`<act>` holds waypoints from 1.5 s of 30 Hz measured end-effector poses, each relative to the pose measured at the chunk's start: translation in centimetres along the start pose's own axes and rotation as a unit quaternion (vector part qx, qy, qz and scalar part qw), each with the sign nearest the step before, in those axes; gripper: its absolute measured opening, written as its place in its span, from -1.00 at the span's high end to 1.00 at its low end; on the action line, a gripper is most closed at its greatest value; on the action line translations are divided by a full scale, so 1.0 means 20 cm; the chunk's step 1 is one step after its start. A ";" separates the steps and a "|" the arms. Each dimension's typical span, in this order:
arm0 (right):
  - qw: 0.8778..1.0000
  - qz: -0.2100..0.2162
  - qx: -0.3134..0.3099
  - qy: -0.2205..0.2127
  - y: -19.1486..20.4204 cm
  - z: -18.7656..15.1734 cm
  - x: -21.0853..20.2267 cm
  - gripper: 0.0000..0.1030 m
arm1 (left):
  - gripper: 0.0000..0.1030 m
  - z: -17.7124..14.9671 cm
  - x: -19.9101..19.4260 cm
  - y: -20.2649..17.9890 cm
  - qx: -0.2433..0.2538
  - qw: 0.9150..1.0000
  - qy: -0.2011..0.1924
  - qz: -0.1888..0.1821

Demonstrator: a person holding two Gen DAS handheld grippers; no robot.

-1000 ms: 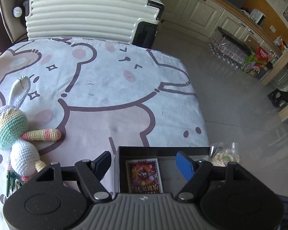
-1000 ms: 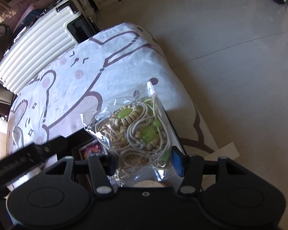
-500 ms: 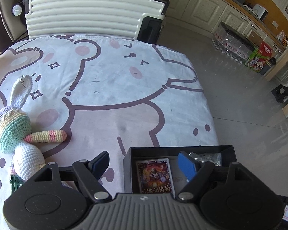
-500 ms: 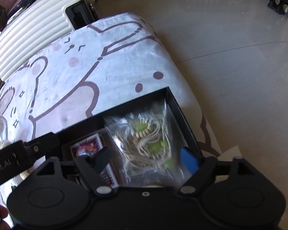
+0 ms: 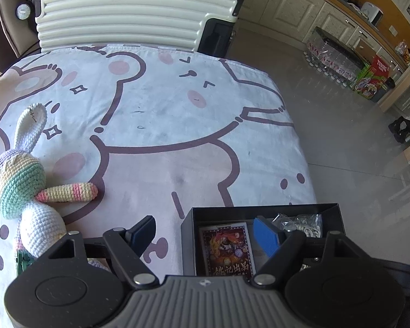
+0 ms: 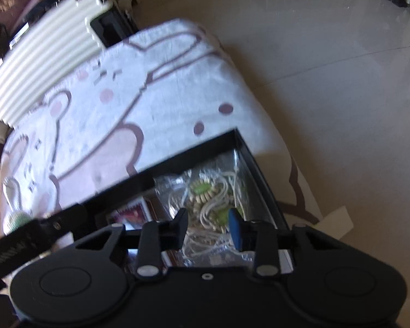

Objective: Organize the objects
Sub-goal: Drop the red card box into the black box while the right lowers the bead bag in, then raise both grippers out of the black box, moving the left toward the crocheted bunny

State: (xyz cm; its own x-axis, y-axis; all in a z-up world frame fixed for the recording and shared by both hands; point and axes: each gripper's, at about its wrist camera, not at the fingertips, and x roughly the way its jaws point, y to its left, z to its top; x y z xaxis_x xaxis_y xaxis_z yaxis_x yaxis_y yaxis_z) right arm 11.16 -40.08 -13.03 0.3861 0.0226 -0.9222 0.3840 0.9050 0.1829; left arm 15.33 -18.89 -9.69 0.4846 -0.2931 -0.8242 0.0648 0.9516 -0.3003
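An open black box [image 5: 265, 207] sits at the near right corner of the bunny-print cloth. Inside lie a pack of picture cards [image 5: 227, 248] and a clear bag of beige cord and green beads [image 5: 300, 224]. My left gripper [image 5: 205, 235] is open, and its fingers straddle the box's left wall. In the right wrist view the bag [image 6: 207, 194] rests in the right half of the box [image 6: 177, 161], beside the cards [image 6: 134, 210]. My right gripper [image 6: 207, 225] hovers just over the bag's near end with its jaws drawn close together. That view is blurred.
A crocheted pastel rabbit [image 5: 19, 180] lies at the cloth's left side, partly on a green item [image 5: 23, 259]. A cream ribbed suitcase [image 5: 128, 13] stands behind the table. The tiled floor [image 5: 341, 125] drops away on the right, with cabinets and bottles far off.
The right gripper carried the bead bag down into the box, let it go there, then brought its jaws close together. The left gripper stayed open at the box's left wall.
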 end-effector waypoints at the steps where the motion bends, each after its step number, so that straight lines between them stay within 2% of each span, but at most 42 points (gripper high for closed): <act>1: 1.000 -0.007 -0.004 0.001 0.01 0.00 0.02 0.28 | -0.54 0.00 0.00 0.00 0.003 1.000 0.001 0.000; 2: 1.000 -0.012 -0.009 0.001 0.01 -0.01 0.03 0.16 | -0.54 0.00 0.01 -0.01 0.005 1.000 0.002 -0.001; 7: 0.999 -0.015 -0.032 0.007 0.03 -0.01 0.10 0.11 | -0.54 0.00 0.03 -0.01 0.012 1.000 0.006 0.001; 14: 0.994 -0.032 -0.102 0.015 0.12 -0.02 0.16 -0.03 | -0.54 0.01 0.06 0.02 0.012 1.000 0.013 0.009; 15: 0.994 -0.030 -0.108 0.018 0.12 -0.02 0.17 -0.21 | -0.53 0.01 0.07 0.02 0.013 1.000 0.015 0.011; 18: 0.987 -0.026 -0.157 0.027 0.17 -0.05 0.18 -0.38 | -0.54 0.01 0.07 0.02 0.019 1.000 0.019 0.015; 20: 0.985 -0.027 -0.167 0.029 0.18 -0.05 0.17 -0.35 | -0.54 0.01 0.07 0.02 0.024 0.999 0.018 0.019; 24: 0.994 0.017 -0.102 0.028 0.09 0.00 0.10 -0.01 | -0.54 0.01 0.06 0.03 0.024 0.999 0.016 0.024; 33: 0.995 0.028 -0.089 -0.025 0.01 0.01 -0.09 -0.02 | -0.54 -0.01 0.00 0.01 0.046 0.998 0.009 0.036; 45: 0.996 0.030 -0.071 -0.054 -0.09 -0.07 -0.31 -0.05 | -0.54 -0.08 -0.16 0.02 0.054 0.997 0.003 0.047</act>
State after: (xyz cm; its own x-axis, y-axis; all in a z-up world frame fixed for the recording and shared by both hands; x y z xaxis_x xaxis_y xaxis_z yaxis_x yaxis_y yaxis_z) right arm 6.85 -41.20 -8.04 0.4958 0.0398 -0.8675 0.2384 0.9543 0.1800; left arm 12.46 -17.75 -7.92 0.4870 -0.2029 -0.8495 0.1129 0.9791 -0.1691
